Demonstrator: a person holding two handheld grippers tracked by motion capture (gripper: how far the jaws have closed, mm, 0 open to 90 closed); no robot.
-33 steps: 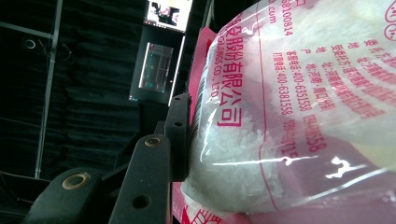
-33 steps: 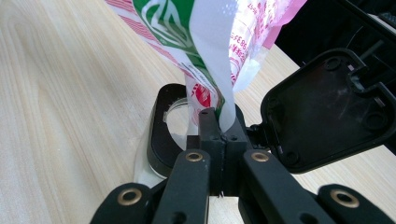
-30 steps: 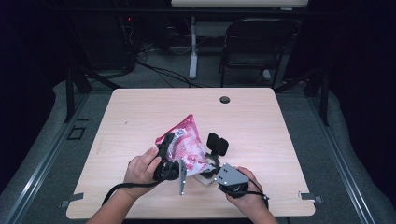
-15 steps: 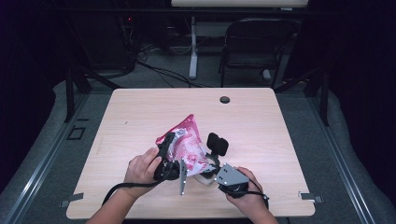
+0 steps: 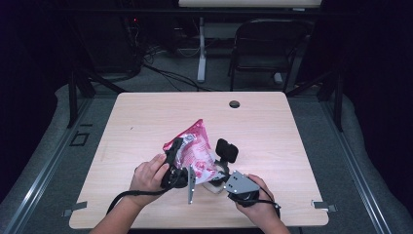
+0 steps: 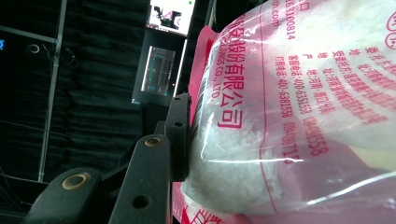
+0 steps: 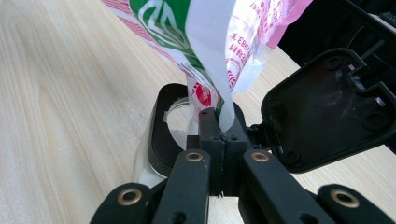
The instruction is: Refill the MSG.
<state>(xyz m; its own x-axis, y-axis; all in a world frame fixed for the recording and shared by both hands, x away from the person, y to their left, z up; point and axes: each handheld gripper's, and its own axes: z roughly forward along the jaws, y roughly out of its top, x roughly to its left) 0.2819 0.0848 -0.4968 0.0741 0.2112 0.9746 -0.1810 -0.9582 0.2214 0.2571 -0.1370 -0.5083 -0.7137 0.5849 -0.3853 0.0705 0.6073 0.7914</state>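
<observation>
Left gripper clamping the soft, slippery bag of granules mid-body, right gripper pinching its bottom seam over the open container; best held at seams.

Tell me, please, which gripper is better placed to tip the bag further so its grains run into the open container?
Probably the left gripper: it clamps the bag around its full body. The right gripper pinches only the bag's lower corner over the container, guiding it.

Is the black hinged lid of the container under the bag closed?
No, the black hinged lid stands open beside the container's round mouth.
</observation>
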